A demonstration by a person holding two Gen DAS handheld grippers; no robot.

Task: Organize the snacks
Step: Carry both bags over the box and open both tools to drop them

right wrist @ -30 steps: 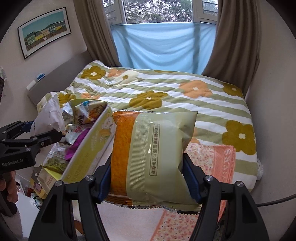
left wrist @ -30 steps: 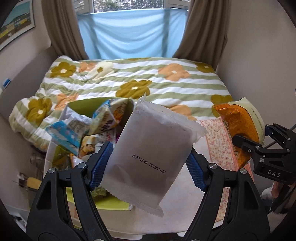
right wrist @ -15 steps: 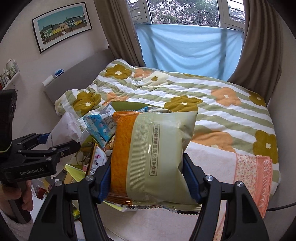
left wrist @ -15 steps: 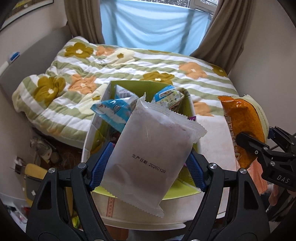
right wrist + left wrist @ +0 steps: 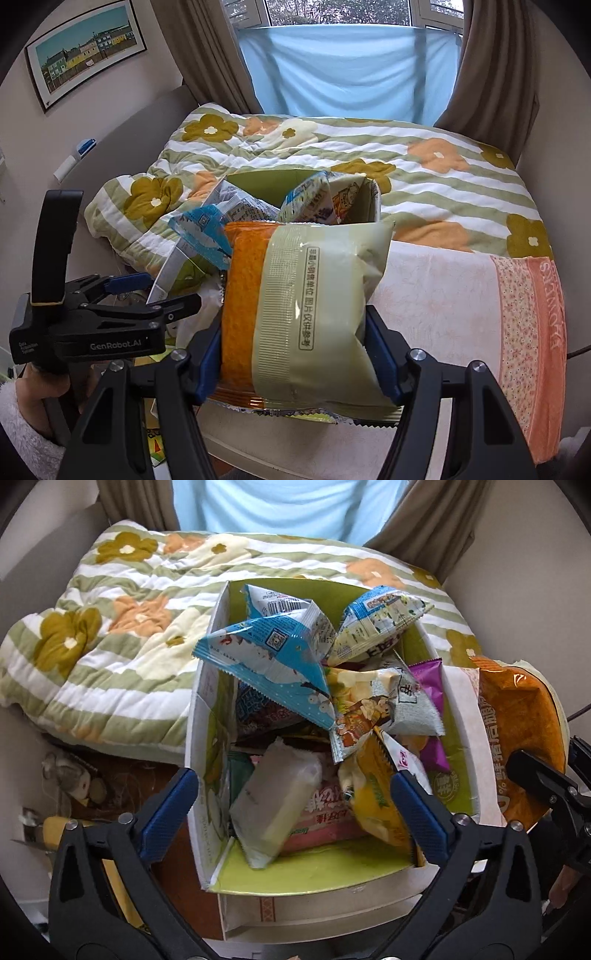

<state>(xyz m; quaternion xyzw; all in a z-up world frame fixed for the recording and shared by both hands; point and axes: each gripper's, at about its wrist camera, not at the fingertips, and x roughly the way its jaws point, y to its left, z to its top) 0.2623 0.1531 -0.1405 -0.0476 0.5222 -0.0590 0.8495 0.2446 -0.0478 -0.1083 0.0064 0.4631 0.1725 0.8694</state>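
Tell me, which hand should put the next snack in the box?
The right. Its tool already grips the orange and green packet beside the box. The left tool has just opened, empty; its white packet lies in the box.

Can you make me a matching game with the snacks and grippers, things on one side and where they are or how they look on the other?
Things:
1. frosted white plastic snack packet
2. orange and pale green crinkly snack bag
3. left hand-held gripper
4. light blue triangular snack pouch

Places or states:
A. open, holding nothing
B. on top of the pile, poking over the box rim
C. lying inside the green-lined cardboard box
D. squeezed in the right hand-held gripper

Pairs: 1-C, 2-D, 3-A, 4-B
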